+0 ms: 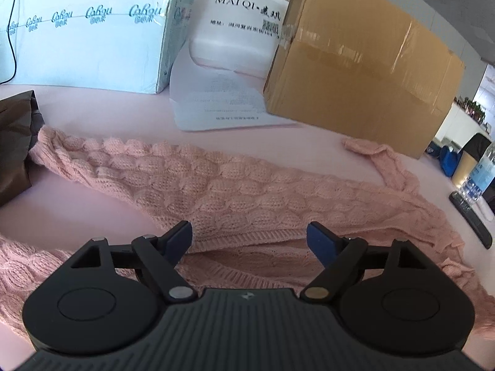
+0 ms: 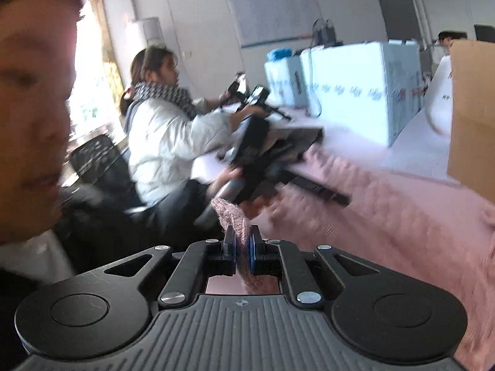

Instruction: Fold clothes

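Note:
A pink cable-knit sweater [image 1: 235, 185] lies spread across the pink table. My left gripper [image 1: 249, 235] is open and empty, its blue pads just above the sweater's ribbed hem. My right gripper [image 2: 242, 241] is shut on a pinched edge of the same sweater [image 2: 232, 213], lifted above the table; the rest of the knit [image 2: 386, 235] trails blurred to the right. The left gripper [image 2: 256, 148] also shows in the right wrist view, blurred, over the table.
A brown cardboard box [image 1: 365, 65], a white-blue box [image 1: 89, 27], a white bag [image 1: 241, 24] and printed paper [image 1: 219, 99] stand behind the sweater. A dark garment [image 1: 15, 142] lies left, a water bottle [image 1: 479, 173] right. A seated person [image 2: 167, 126] works nearby.

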Tool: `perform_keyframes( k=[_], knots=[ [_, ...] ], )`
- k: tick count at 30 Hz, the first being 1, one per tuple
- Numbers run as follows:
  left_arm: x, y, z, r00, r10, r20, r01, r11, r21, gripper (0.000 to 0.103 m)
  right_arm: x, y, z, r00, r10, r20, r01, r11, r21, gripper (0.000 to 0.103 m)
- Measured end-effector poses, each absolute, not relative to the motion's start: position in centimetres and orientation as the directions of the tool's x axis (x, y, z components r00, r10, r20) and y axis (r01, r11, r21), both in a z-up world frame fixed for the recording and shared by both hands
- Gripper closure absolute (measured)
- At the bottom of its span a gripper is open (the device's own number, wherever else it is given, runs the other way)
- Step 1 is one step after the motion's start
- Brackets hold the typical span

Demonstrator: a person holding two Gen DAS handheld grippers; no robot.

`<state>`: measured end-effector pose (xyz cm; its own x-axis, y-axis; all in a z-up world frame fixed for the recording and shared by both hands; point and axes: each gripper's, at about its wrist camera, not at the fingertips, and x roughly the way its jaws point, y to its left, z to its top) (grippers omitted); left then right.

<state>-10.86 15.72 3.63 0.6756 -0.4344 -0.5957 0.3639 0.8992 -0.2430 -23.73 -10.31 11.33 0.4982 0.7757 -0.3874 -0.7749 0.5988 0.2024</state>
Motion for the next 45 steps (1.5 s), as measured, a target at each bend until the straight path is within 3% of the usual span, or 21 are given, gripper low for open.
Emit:
perform_keyframes(
  k=[4, 8, 15, 16, 17, 19, 24, 26, 29, 33, 38, 40, 42, 45],
  knots=[
    [-10.6, 16.5, 3.5, 0.687, -0.413, -0.599, 0.317, 0.911, -0.264, 0.023, -18.9, -12.2, 10.6, 0.528, 0.767, -0.366, -0.73, 0.629, 0.267, 0.095],
    [-10.4, 17.1, 3.6, 0.684, -0.425, -0.593, 0.31, 0.905, -0.292, 0.023, -14.1, -13.0, 7.5, 0.473, 0.765, -0.437, -0.69, 0.63, 0.355, 0.092],
    [-10.4, 16.3, 3.3, 0.658, -0.434, -0.616, 0.346, 0.9, -0.265, 0.023, -9.1, -13.6, 2.2, 0.477, 0.683, -0.553, -0.578, 0.718, 0.389, 0.09],
    [-10.5, 16.3, 3.2, 0.658, -0.432, -0.617, 0.35, 0.901, -0.257, 0.023, -8.6, -13.7, 1.7, 0.49, 0.66, -0.569, -0.559, 0.739, 0.376, 0.084],
    [-10.5, 16.3, 3.2, 0.658, -0.43, -0.618, 0.353, 0.901, -0.252, 0.023, -8.4, -13.6, 1.5, 0.497, 0.651, -0.573, -0.55, 0.748, 0.372, 0.065],
    [-10.5, 16.1, 3.1, 0.658, -0.427, -0.621, 0.354, 0.903, -0.245, 0.023, -8.7, -14.1, 1.6, 0.549, 0.616, -0.565, -0.506, 0.783, 0.362, 0.05],
    [-10.1, 16.1, 2.7, 0.653, -0.412, -0.636, 0.34, 0.909, -0.239, 0.023, -12.3, -16.0, 5.0, 0.654, 0.586, -0.478, -0.505, 0.809, 0.3, 0.054],
    [-10.2, 16.0, 2.7, 0.657, -0.405, -0.635, 0.342, 0.912, -0.228, 0.022, -14.7, -16.1, 6.1, 0.683, 0.564, -0.465, -0.518, 0.822, 0.236, 0.073],
    [-11.0, 15.5, 3.0, 0.689, -0.408, -0.599, 0.374, 0.908, -0.188, 0.023, -18.6, -16.6, 6.0, 0.675, 0.585, -0.45, -0.549, 0.805, 0.224, 0.088],
    [-12.4, 13.0, 4.8, 0.768, -0.421, -0.483, 0.43, 0.897, -0.1, 0.023, -22.3, -16.1, 4.5, 0.639, 0.599, -0.483, -0.581, 0.787, 0.207, 0.089],
    [-11.9, 5.2, 6.2, 0.649, -0.488, -0.584, 0.552, 0.83, -0.08, 0.023, -23.6, -15.4, 2.8, 0.633, 0.549, -0.546, -0.546, 0.816, 0.189, 0.088],
    [-11.2, 2.7, 5.5, 0.596, -0.49, -0.636, 0.583, 0.809, -0.077, 0.023, -24.0, -15.2, 1.8, 0.626, 0.505, -0.595, -0.522, 0.837, 0.162, 0.088],
    [-10.2, 0.4, 4.0, 0.541, -0.469, -0.699, 0.598, 0.798, -0.072, 0.026, -24.6, -15.6, 1.5, 0.631, 0.507, -0.587, -0.512, 0.841, 0.176, 0.087],
    [-9.1, 0.4, 2.0, 0.547, -0.436, -0.715, 0.597, 0.801, -0.032, 0.027, -25.0, -16.8, 2.2, 0.631, 0.509, -0.585, -0.492, 0.846, 0.205, 0.074]
  ],
)
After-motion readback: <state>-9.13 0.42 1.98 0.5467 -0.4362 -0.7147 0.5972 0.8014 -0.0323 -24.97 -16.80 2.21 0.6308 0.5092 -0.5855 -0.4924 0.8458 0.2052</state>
